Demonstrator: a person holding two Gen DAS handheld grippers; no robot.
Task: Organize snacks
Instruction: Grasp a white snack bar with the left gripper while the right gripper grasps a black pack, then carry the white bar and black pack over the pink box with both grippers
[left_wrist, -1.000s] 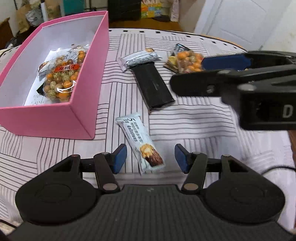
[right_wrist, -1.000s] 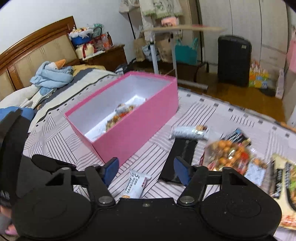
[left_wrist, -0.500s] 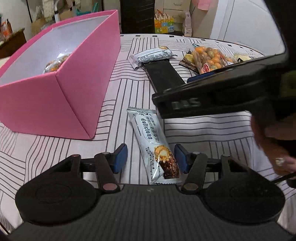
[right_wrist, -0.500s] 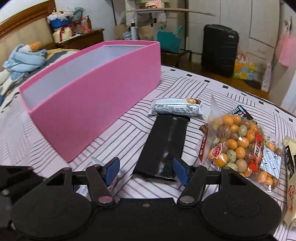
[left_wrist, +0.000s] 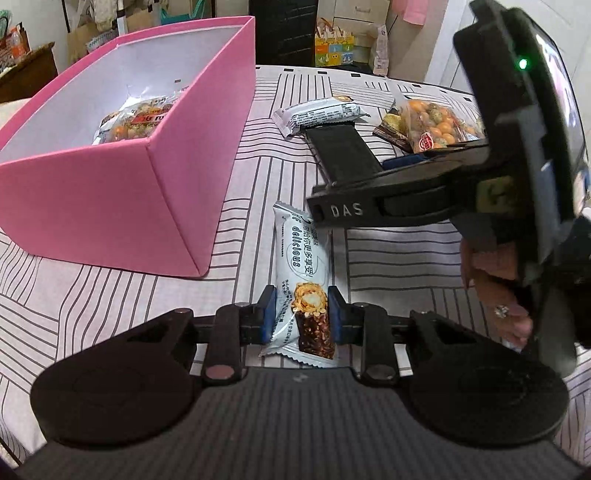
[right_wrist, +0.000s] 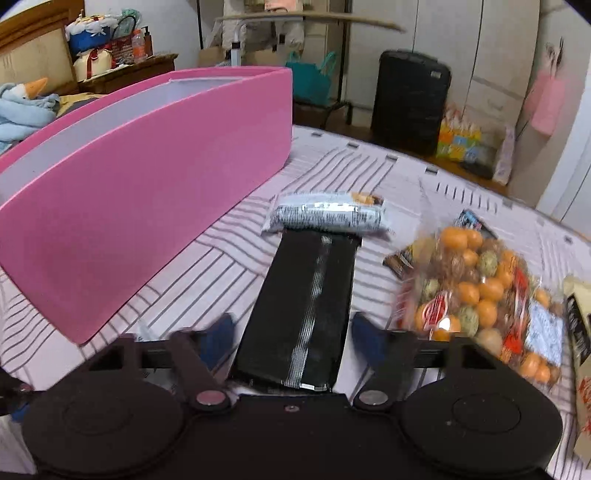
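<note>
The left gripper (left_wrist: 302, 314) was closing on a white foil-wrapped snack bar (left_wrist: 303, 273), long axis toward twelve o'clock. The right gripper (right_wrist: 291, 338), closing, straddled a flat black rectangular packet (right_wrist: 303, 306) untouched, pointing one o'clock.

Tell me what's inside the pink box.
Inside the pink box one clear bag of orange and green coated nuts lies on the white floor. The near wall hides the floor just behind it, so anything there cannot be seen.

Bedroom. Striped pink-white cloth (right_wrist: 229, 266) covers the work surface. Wooden headboard (right_wrist: 33, 51) at left, blue goose plush (right_wrist: 26, 99) on the bed. Wooden nightstand (right_wrist: 125, 74) beside it, cluttered with bottles and a basket. Black suitcase (right_wrist: 408, 99) stands by pale wardrobe doors (right_wrist: 491, 55). Teal bag (right_wrist: 312, 79) under a folding table. Colourful carton (right_wrist: 460, 138) on wood floor.
</note>
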